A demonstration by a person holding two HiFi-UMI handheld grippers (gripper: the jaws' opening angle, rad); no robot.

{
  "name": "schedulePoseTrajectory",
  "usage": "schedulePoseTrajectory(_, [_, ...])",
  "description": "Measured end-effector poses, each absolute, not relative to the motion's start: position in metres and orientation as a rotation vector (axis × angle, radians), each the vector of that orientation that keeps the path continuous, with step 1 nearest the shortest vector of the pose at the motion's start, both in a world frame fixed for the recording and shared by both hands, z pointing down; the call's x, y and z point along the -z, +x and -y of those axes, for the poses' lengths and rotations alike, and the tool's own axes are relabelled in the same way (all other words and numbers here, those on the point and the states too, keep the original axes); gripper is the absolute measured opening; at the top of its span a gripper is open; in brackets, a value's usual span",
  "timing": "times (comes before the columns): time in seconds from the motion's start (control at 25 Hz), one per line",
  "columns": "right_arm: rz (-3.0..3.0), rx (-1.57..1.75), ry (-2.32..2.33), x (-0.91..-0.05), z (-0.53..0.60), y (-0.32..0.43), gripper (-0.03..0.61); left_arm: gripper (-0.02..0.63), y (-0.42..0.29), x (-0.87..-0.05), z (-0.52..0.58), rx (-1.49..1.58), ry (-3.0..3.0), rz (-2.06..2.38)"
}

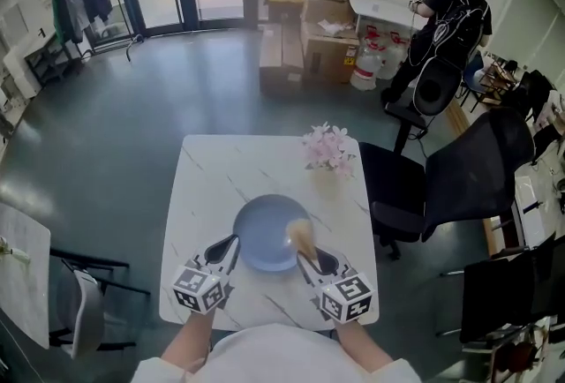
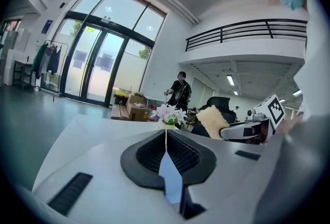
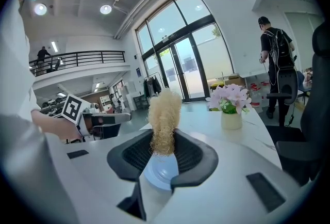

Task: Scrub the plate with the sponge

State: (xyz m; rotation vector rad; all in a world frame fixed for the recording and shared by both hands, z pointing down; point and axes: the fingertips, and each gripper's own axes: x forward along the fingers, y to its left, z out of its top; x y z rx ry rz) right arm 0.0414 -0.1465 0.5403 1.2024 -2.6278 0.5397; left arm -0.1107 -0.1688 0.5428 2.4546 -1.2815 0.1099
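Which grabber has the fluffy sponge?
The right gripper: its jaws pinch the tan sponge over the blue plate. The left gripper grips only the plate's rim.

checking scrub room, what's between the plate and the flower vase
Nothing. The head view shows only bare white marble table between the blue plate and the flower vase.
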Motion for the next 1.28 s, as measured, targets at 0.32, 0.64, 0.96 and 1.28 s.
schedulePoseTrajectory(0.32, [2.596,-0.56,1.209,-0.55,0.152,0.036,0.121,0.035,-0.115,-0.582,0.191,-0.171,2.364,1.249])
schedulePoseTrajectory(0.64, [2.576,-0.572,1.21,-0.557,0.156,0.036,0.121,0.035,-0.118,-0.622,0.204,-0.238,2.258,1.227])
schedulePoseTrajectory(0.96, [2.562,-0.589,1.203,-0.565,0.157,0.032,0.121,0.038,-0.124,-0.655,0.214,-0.268,2.143,1.209])
schedulePoseTrajectory(1.28, [2.55,-0.595,1.205,-0.565,0.16,0.031,0.121,0.232,-0.131,-0.693,0.216,-0.335,1.989,1.176])
